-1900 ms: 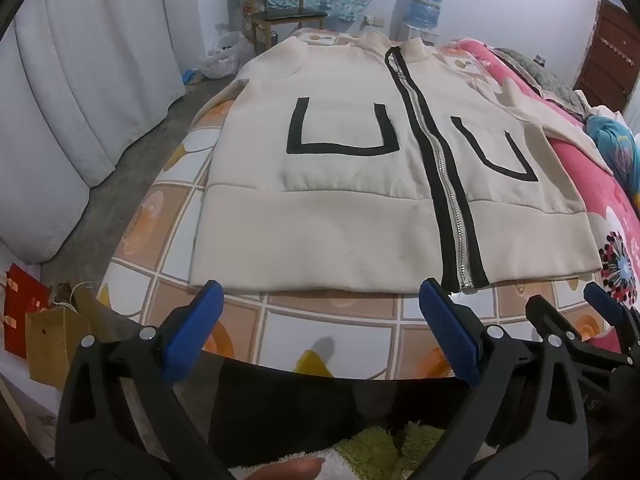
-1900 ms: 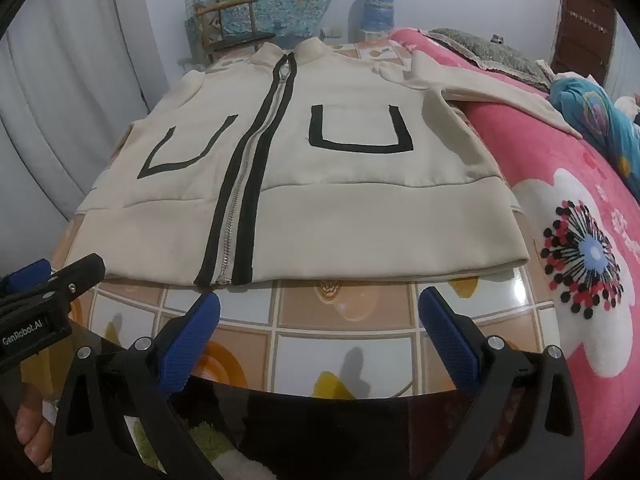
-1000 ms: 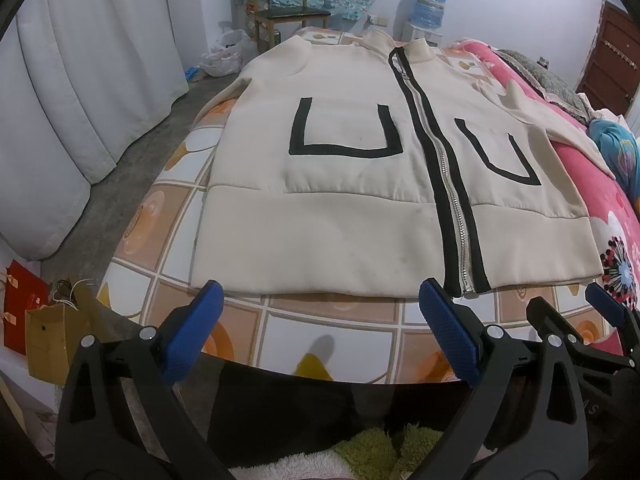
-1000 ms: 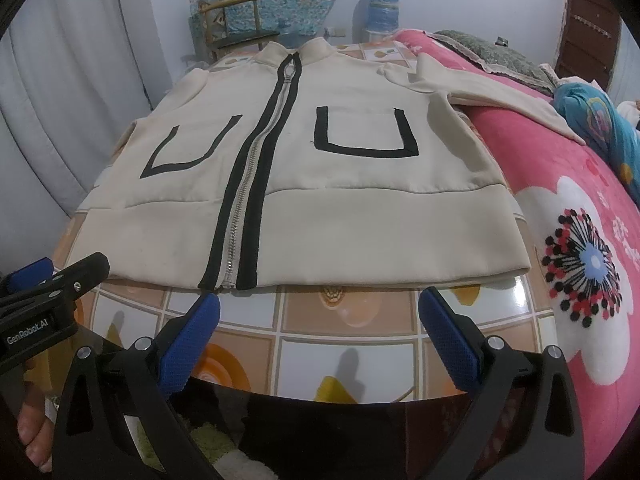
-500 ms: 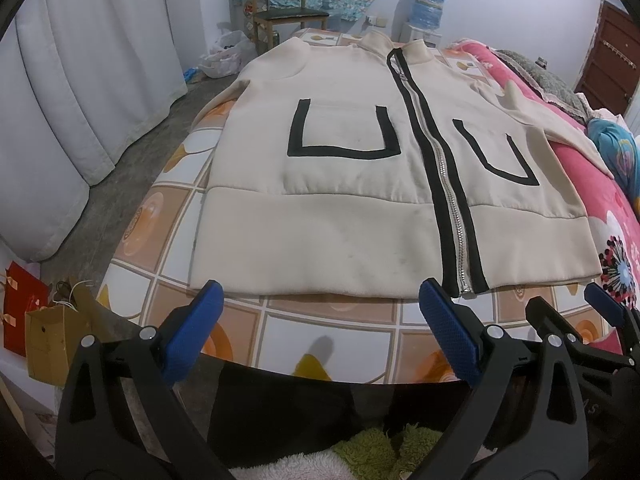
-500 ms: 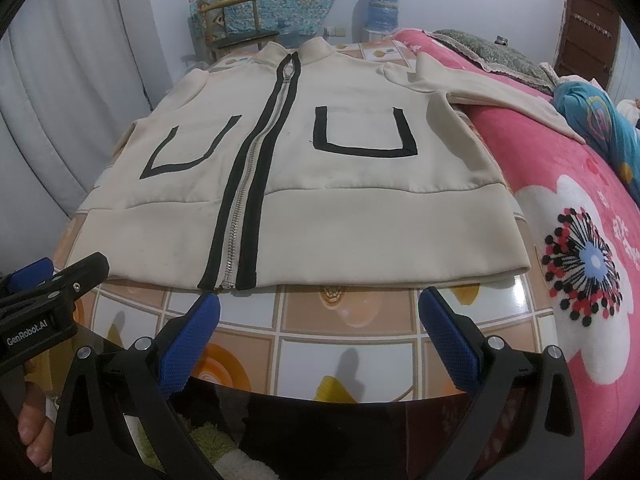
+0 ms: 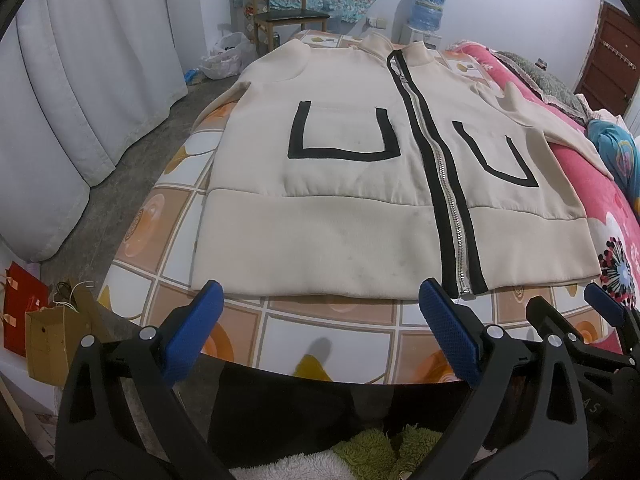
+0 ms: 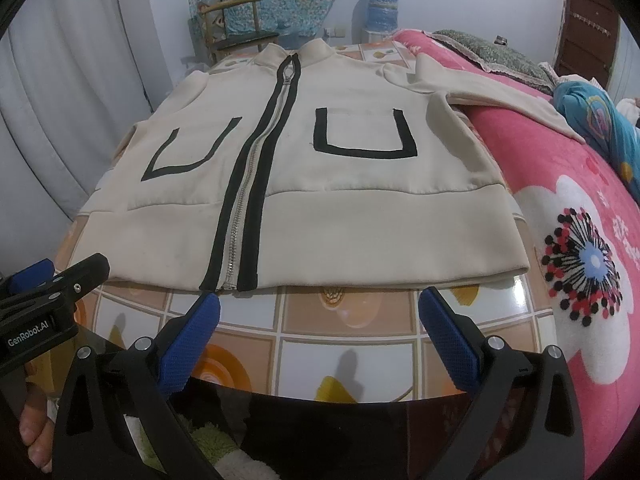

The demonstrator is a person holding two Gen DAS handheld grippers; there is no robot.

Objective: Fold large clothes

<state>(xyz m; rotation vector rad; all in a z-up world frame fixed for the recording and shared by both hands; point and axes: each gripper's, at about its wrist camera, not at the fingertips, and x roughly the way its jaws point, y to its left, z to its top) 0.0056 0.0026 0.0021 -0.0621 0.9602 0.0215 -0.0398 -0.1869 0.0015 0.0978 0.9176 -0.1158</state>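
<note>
A large cream jacket (image 7: 352, 184) with a black-edged zip and two black U-shaped pocket outlines lies flat, zipped, on the bed; it also shows in the right wrist view (image 8: 320, 184). Its right sleeve (image 8: 480, 88) stretches out over the pink blanket. My left gripper (image 7: 320, 320) is open and empty, just short of the hem's left half. My right gripper (image 8: 320, 320) is open and empty, just short of the hem, right of the zip. Each gripper shows at the edge of the other's view.
The bed has a tiled-pattern sheet (image 7: 328, 332) and a pink flowered blanket (image 8: 580, 240) on the right. White curtains (image 7: 80, 80), a chair (image 7: 288, 12), a water dispenser (image 7: 428, 4) and bags (image 7: 48, 332) on the floor stand around it.
Both grippers stay open near the hem, with only slight drift of the views. The jacket has not moved.
</note>
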